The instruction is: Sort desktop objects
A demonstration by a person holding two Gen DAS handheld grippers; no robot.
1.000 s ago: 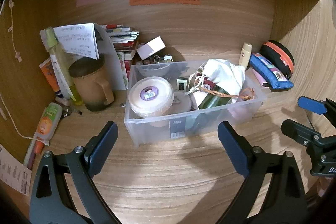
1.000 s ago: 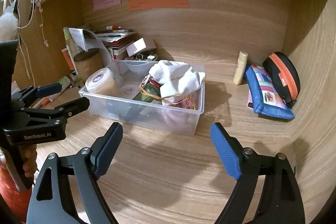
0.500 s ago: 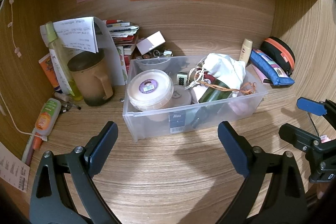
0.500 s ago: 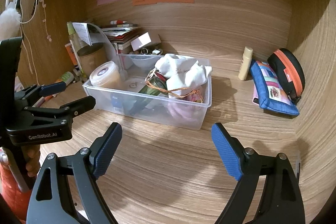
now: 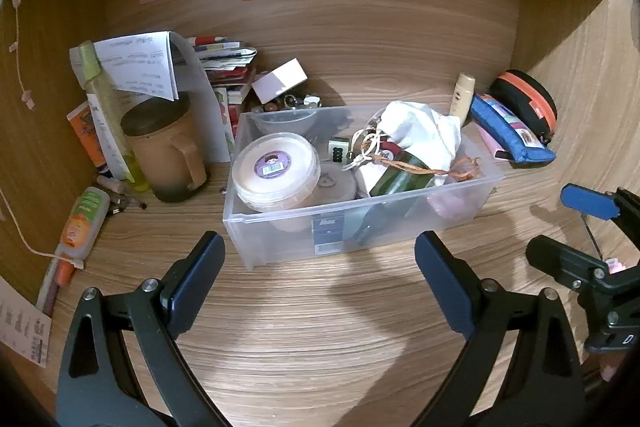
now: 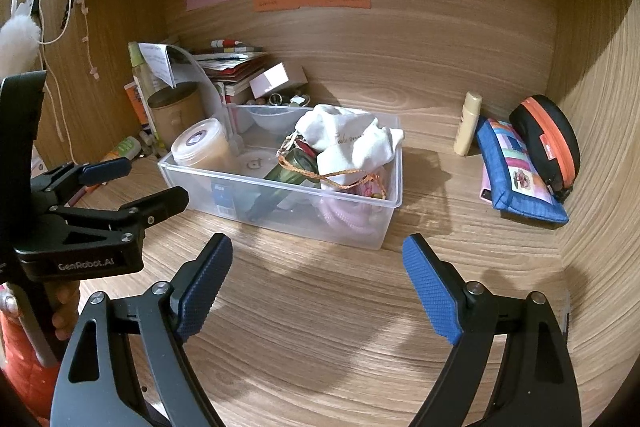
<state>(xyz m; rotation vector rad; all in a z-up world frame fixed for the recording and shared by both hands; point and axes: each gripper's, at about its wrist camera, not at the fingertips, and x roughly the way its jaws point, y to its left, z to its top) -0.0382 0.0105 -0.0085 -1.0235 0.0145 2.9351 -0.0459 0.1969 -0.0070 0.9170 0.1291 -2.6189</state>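
A clear plastic bin stands mid-desk, holding a round lidded tub, a white cloth bag, a dark green bottle and a small bowl. My left gripper is open and empty, hovering in front of the bin; it also shows in the right wrist view. My right gripper is open and empty, in front of the bin's right half; it shows at the right edge of the left wrist view.
A brown mug, a yellow-green bottle, papers and books crowd the back left. An orange-green tube lies left. A beige tube, blue pouch and black-orange case sit right.
Both grippers have drawn back slightly and tilted, so the bin sits a little farther and higher in view. Both stay open and empty.
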